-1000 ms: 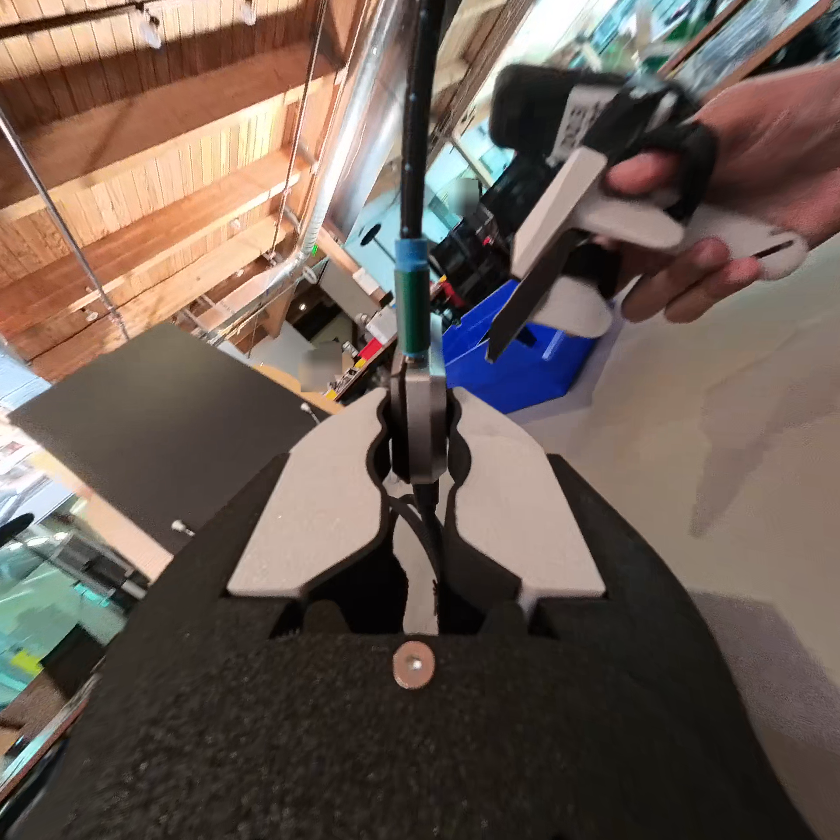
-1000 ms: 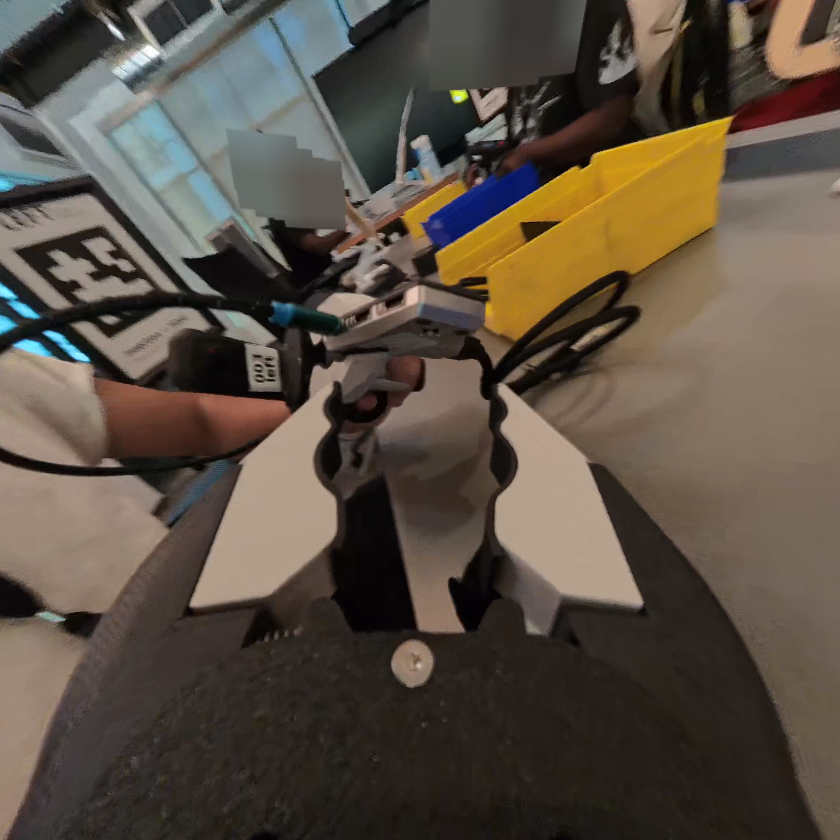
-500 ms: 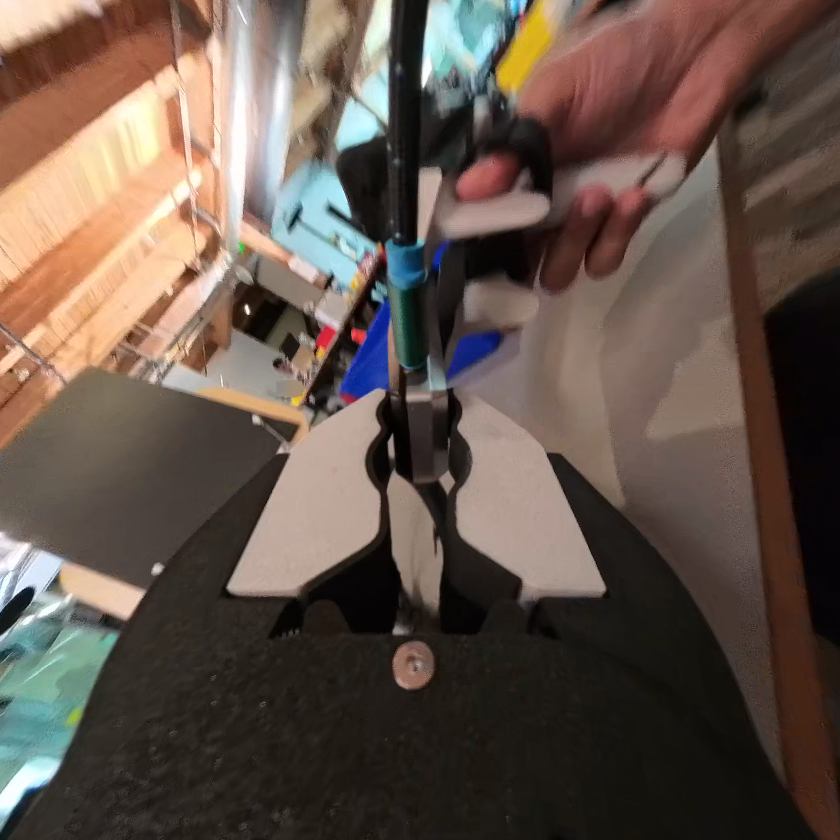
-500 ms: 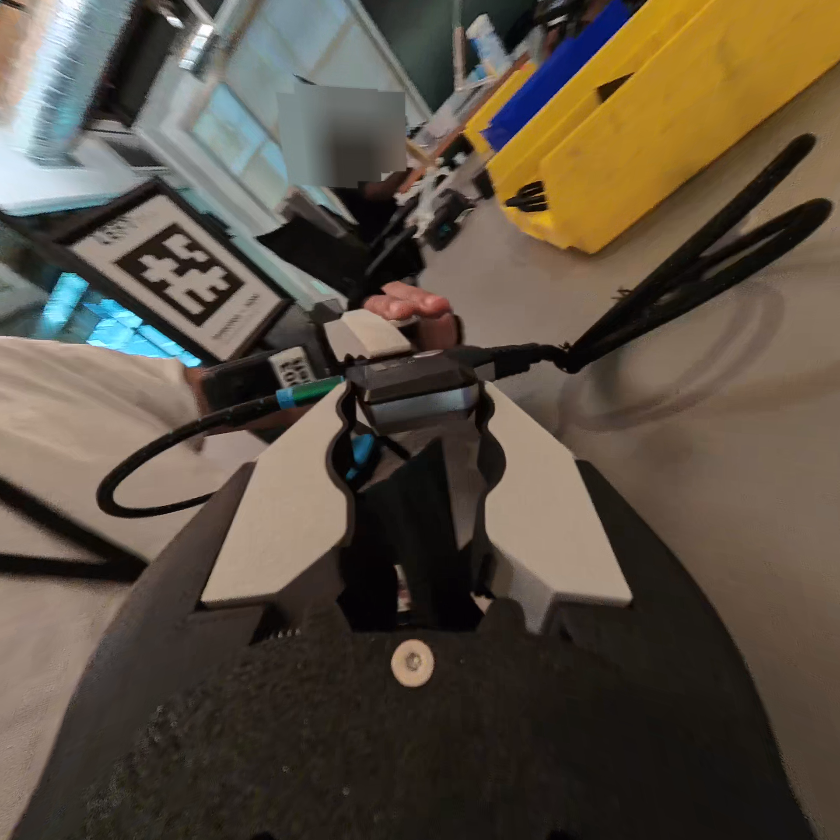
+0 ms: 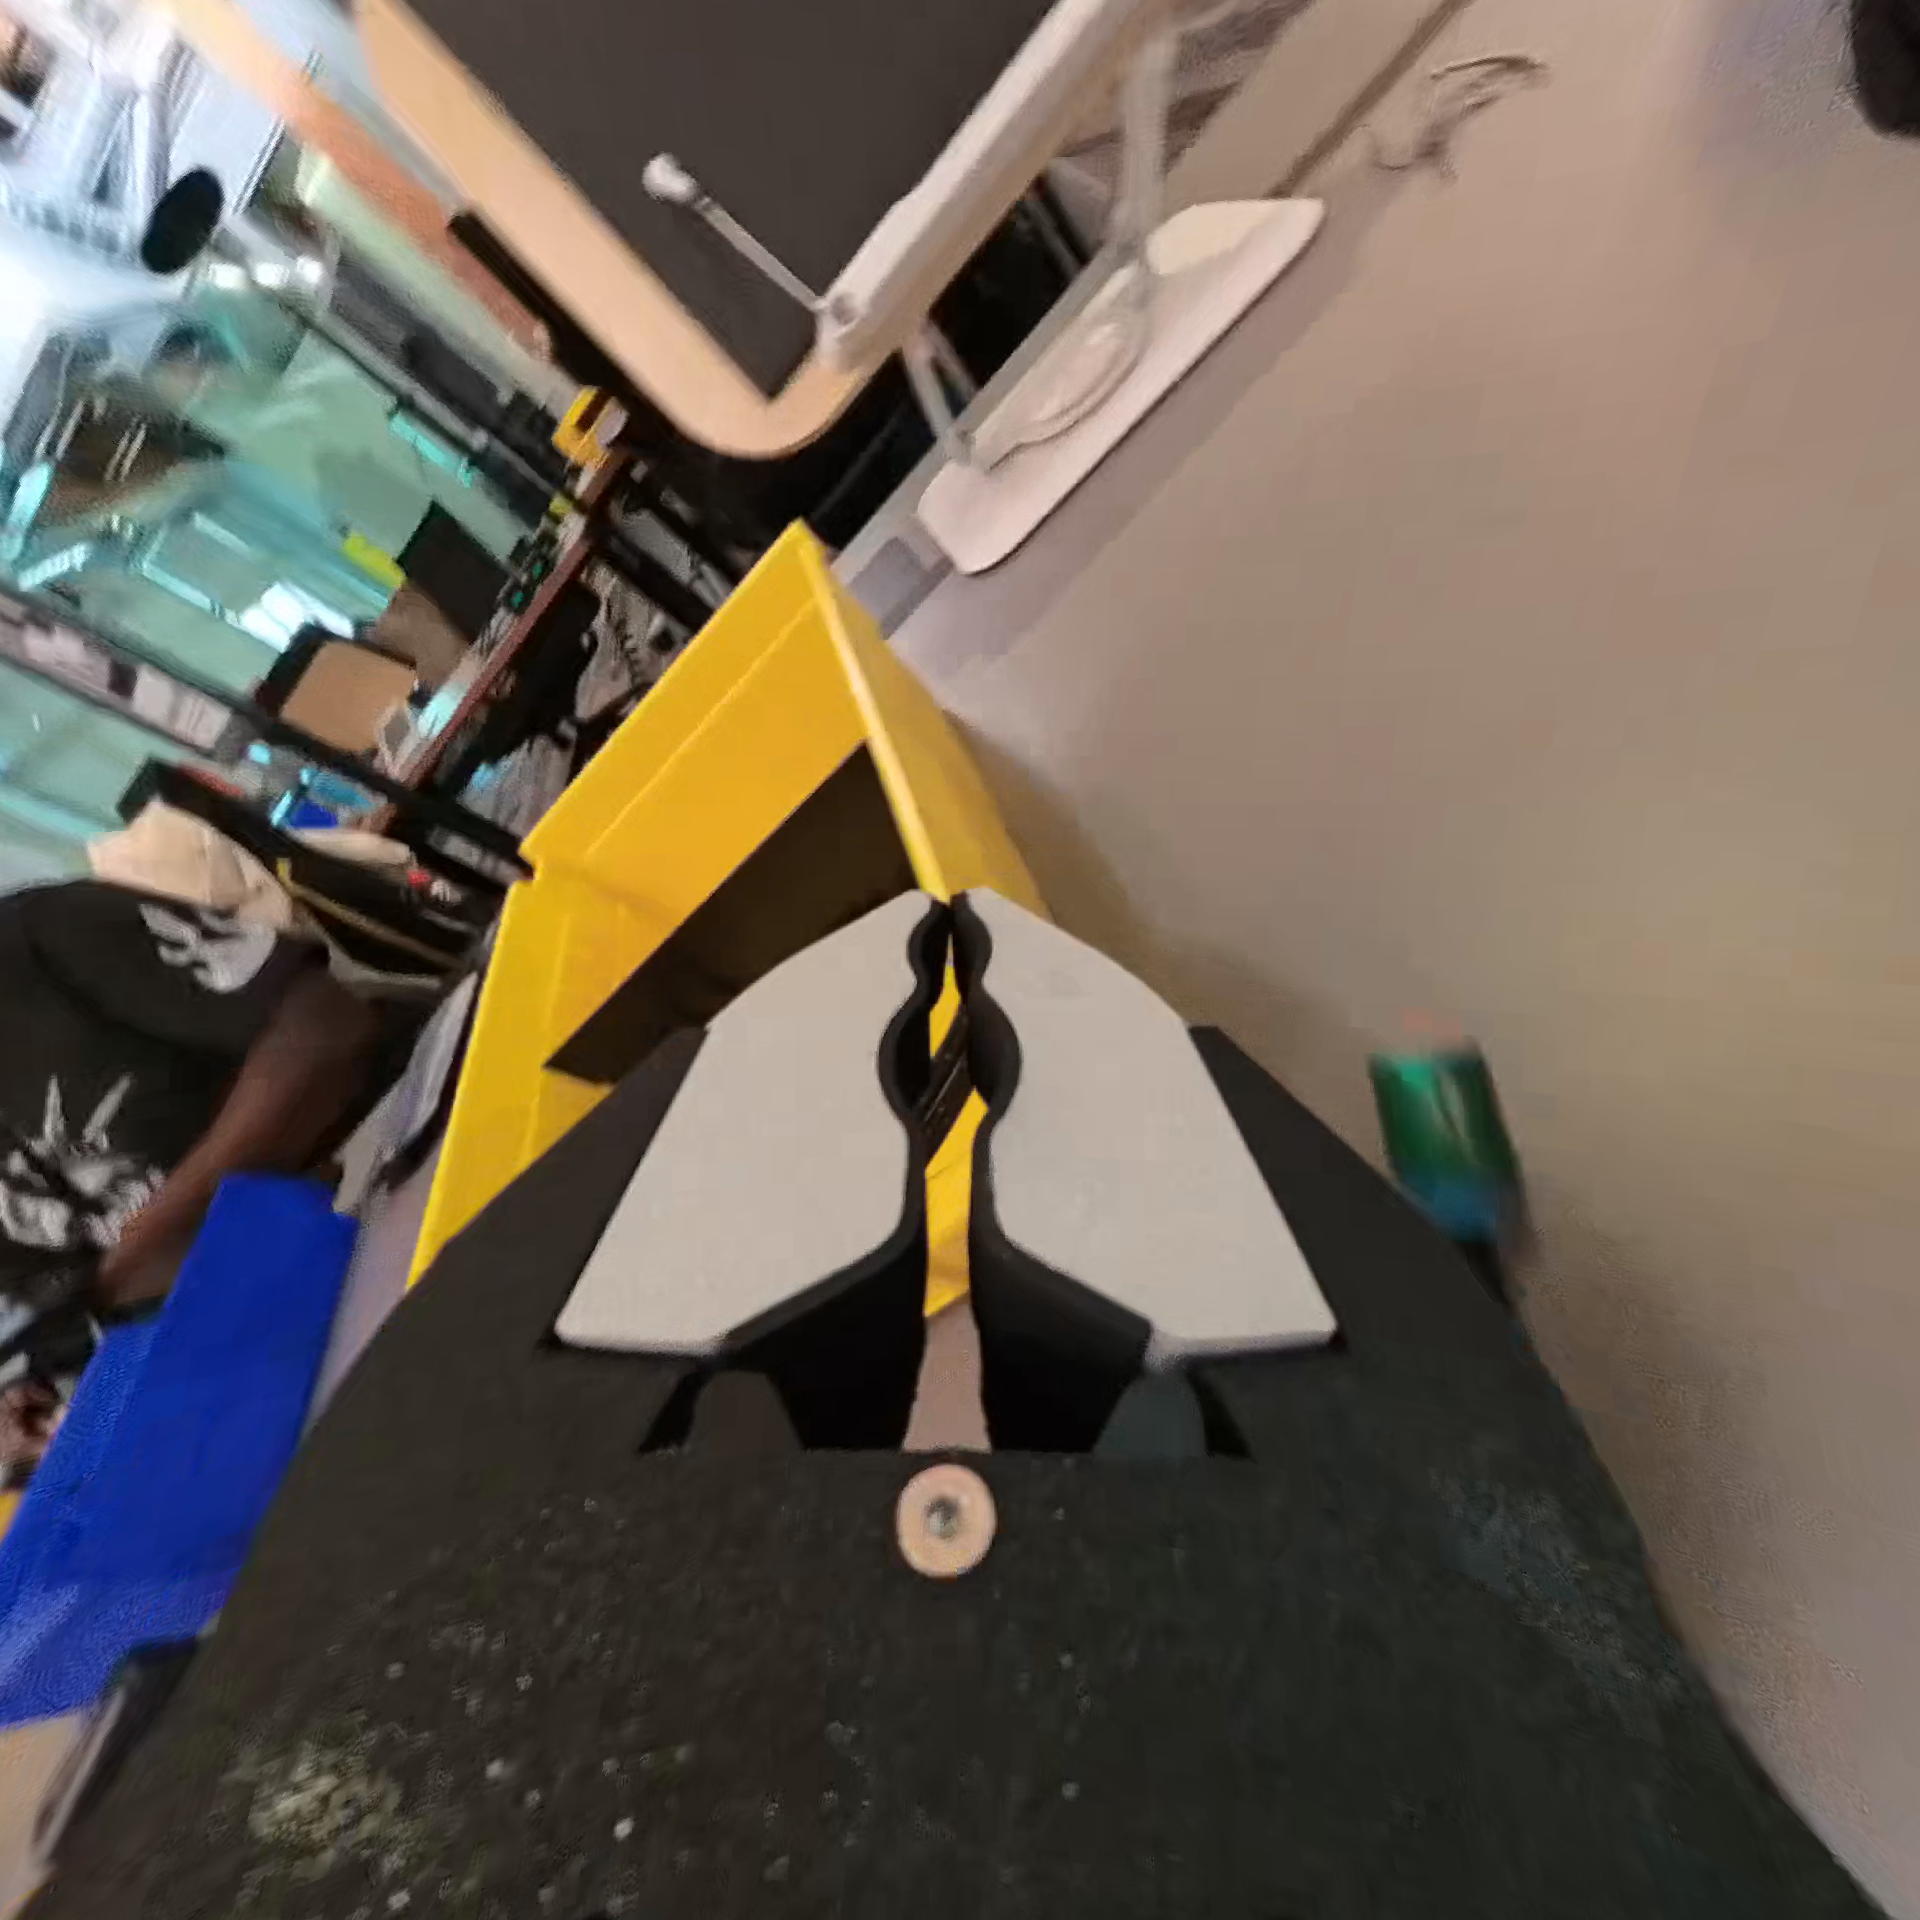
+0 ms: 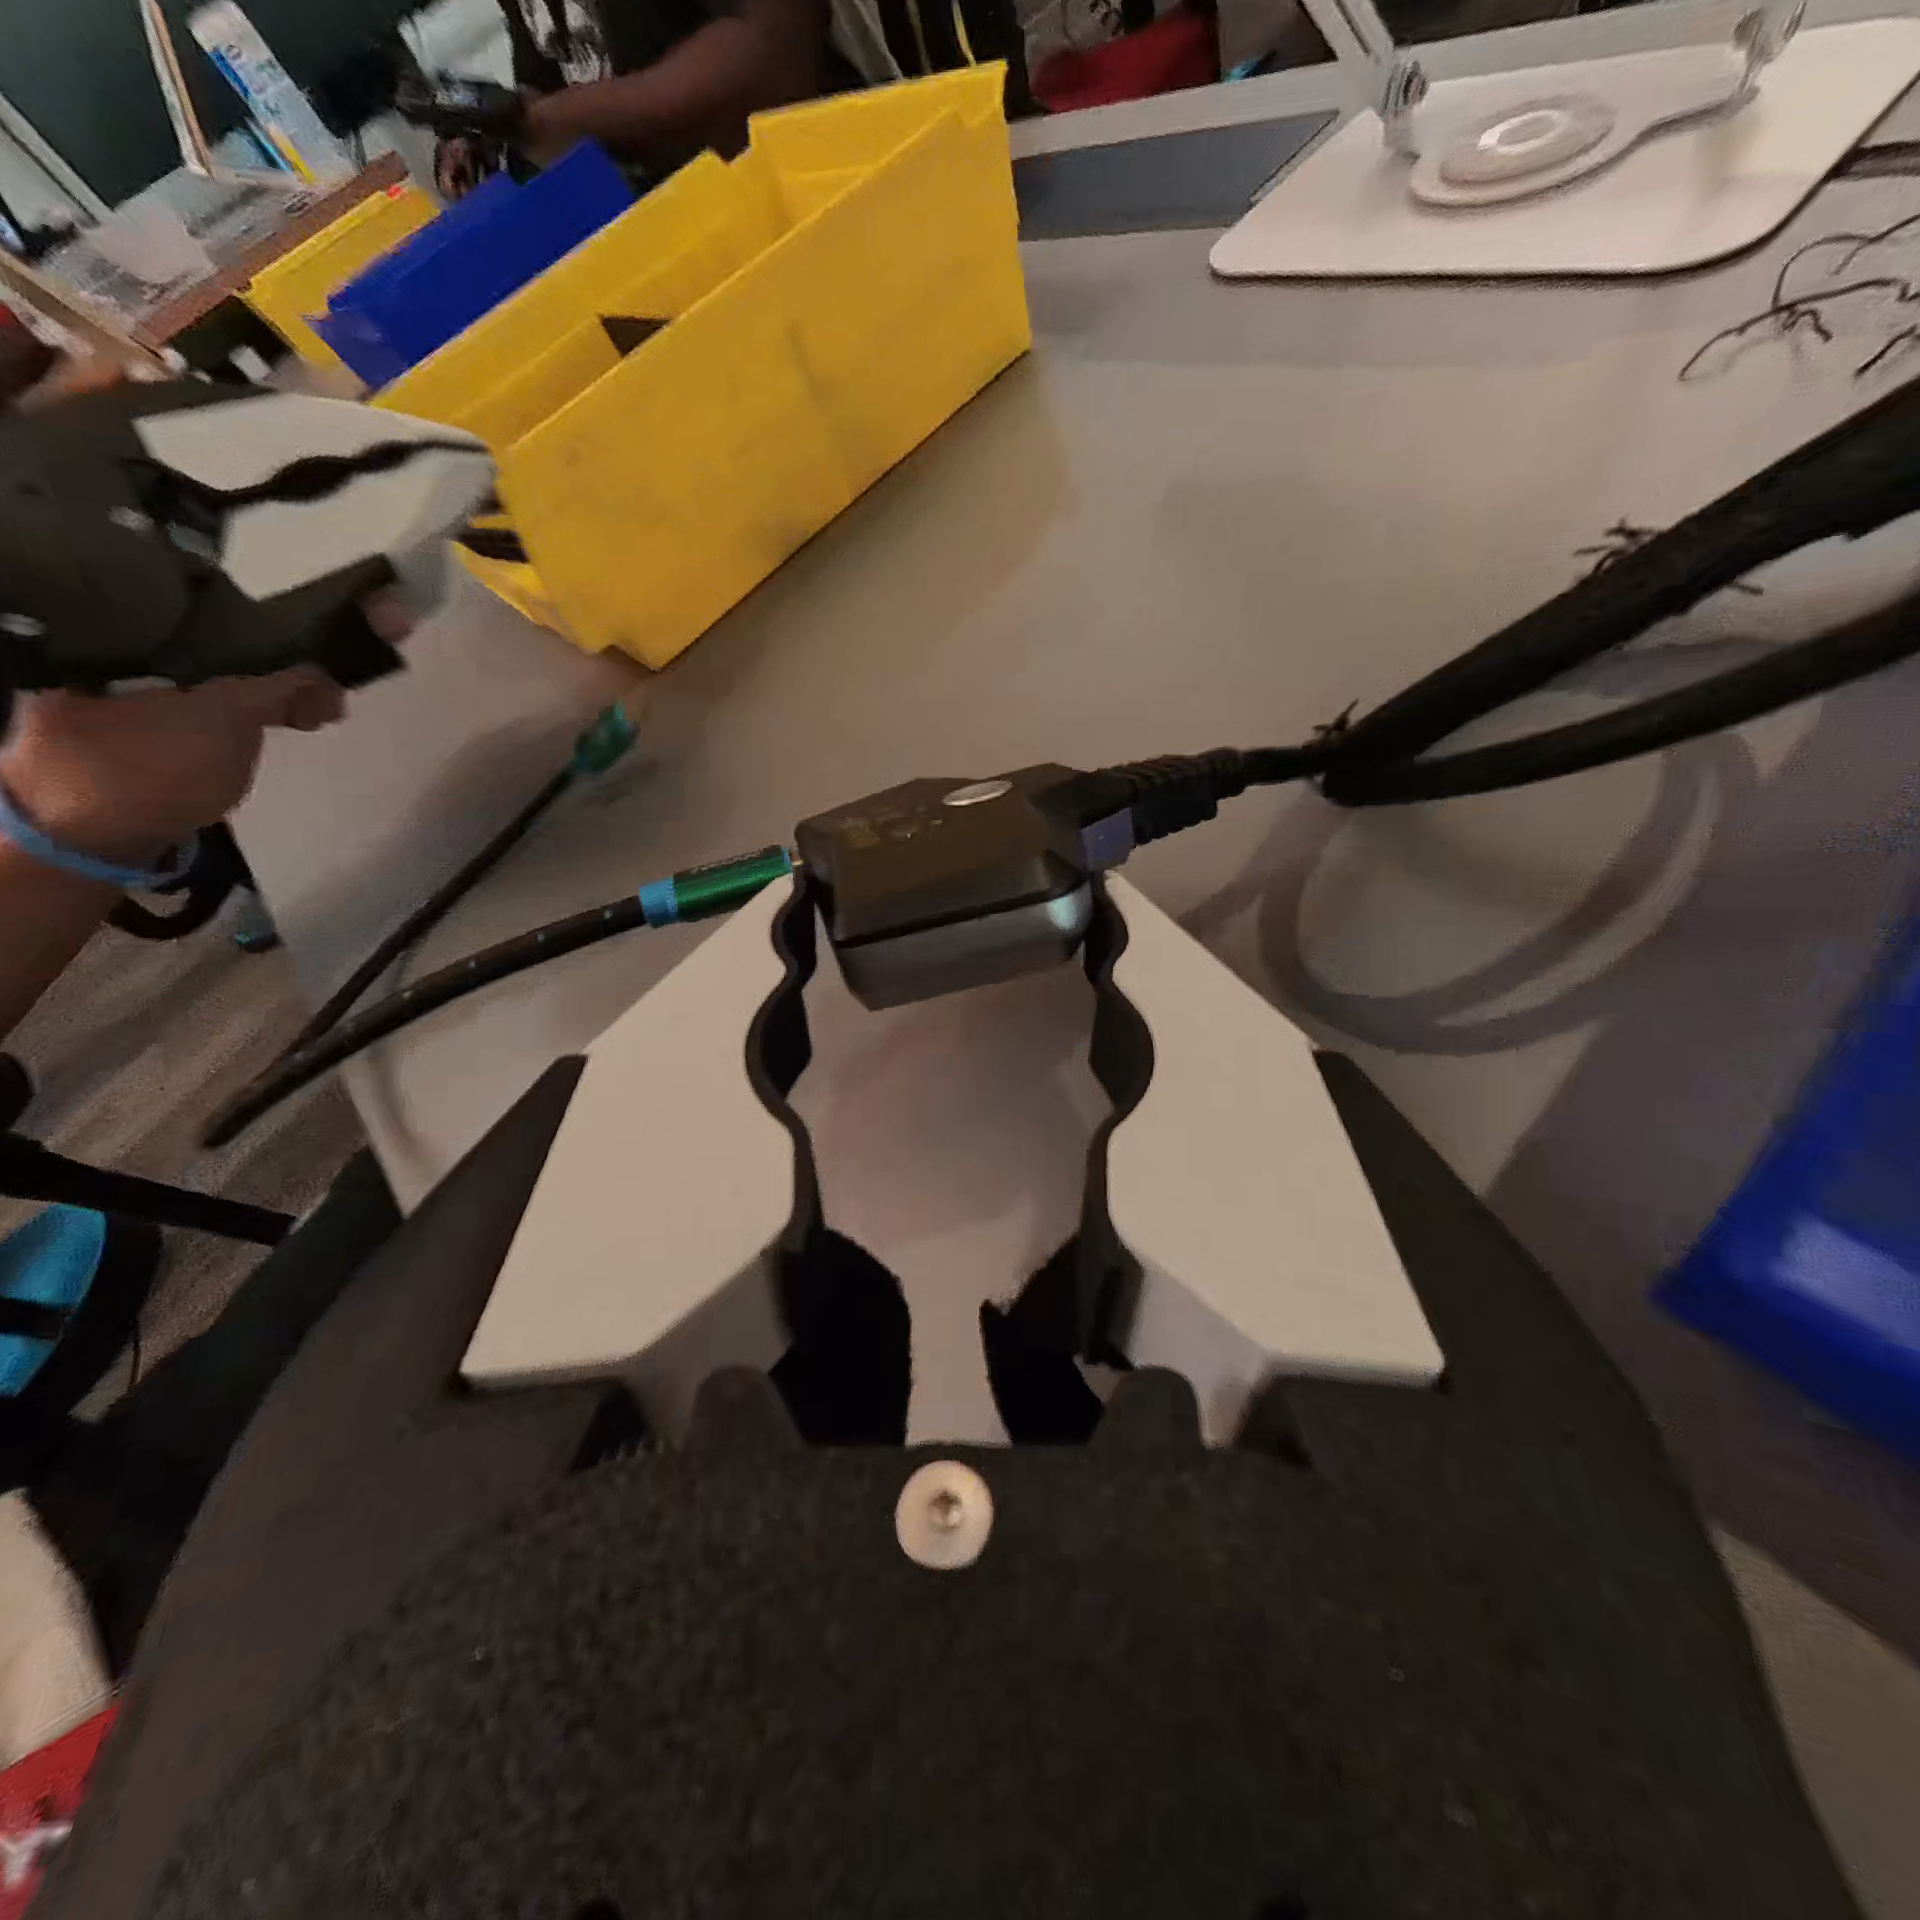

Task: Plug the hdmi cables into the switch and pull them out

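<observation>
My right gripper (image 6: 951, 920) is shut on the dark grey switch (image 6: 935, 852), gripping its sides at the fingertips, low over the grey table (image 6: 1195, 520). A cable with a green and blue plug (image 6: 717, 883) sits in the switch's left end. A black cable (image 6: 1174, 795) leaves its right end. A second green plug (image 6: 603, 740) lies loose on the table; it shows blurred in the left wrist view (image 5: 1439, 1132). My left gripper (image 5: 948, 920) is shut and empty, pointing at the yellow bin (image 5: 727, 790). It also shows at the left of the right wrist view (image 6: 312, 520).
The yellow bin (image 6: 790, 343) stands at the back left of the table, with blue bins (image 6: 468, 270) behind it. A white stand base (image 6: 1538, 177) lies at the back right. A blue bin (image 6: 1839, 1247) is close on the right. A person (image 5: 156, 1039) is beyond the bins. There is about 25 cm between the tips of the two grippers.
My left gripper let go of the switch, shut empty and swung away towards the yellow bin. My right gripper closed on the switch and now holds it alone, lower over the table.
</observation>
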`<act>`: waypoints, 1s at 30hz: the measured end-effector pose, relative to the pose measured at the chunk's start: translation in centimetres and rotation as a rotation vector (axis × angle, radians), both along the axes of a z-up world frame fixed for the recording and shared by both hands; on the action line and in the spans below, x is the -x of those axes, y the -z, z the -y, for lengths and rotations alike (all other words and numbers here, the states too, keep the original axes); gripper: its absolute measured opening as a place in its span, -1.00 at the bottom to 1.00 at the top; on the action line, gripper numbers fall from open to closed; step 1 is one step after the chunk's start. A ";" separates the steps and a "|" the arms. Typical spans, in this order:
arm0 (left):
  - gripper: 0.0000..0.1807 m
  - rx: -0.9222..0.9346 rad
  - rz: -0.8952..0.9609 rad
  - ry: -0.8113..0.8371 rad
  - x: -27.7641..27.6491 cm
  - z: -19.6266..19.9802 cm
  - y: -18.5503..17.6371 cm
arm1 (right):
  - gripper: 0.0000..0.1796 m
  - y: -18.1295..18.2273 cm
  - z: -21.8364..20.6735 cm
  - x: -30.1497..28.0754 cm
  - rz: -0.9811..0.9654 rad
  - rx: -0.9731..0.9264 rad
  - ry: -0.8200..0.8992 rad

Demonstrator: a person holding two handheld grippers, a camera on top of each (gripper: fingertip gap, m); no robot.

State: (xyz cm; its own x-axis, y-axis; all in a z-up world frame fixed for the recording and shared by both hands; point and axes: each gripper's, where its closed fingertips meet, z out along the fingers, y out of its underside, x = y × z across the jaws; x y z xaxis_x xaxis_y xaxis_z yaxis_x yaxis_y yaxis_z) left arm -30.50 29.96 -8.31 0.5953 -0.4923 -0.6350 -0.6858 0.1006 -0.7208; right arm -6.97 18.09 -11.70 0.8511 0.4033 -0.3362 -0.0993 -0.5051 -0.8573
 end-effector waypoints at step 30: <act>-0.71 0.507 -0.235 0.193 10.2 -2.7 5.2 | -0.56 2.6 1.8 2.1 0.027 0.030 -0.066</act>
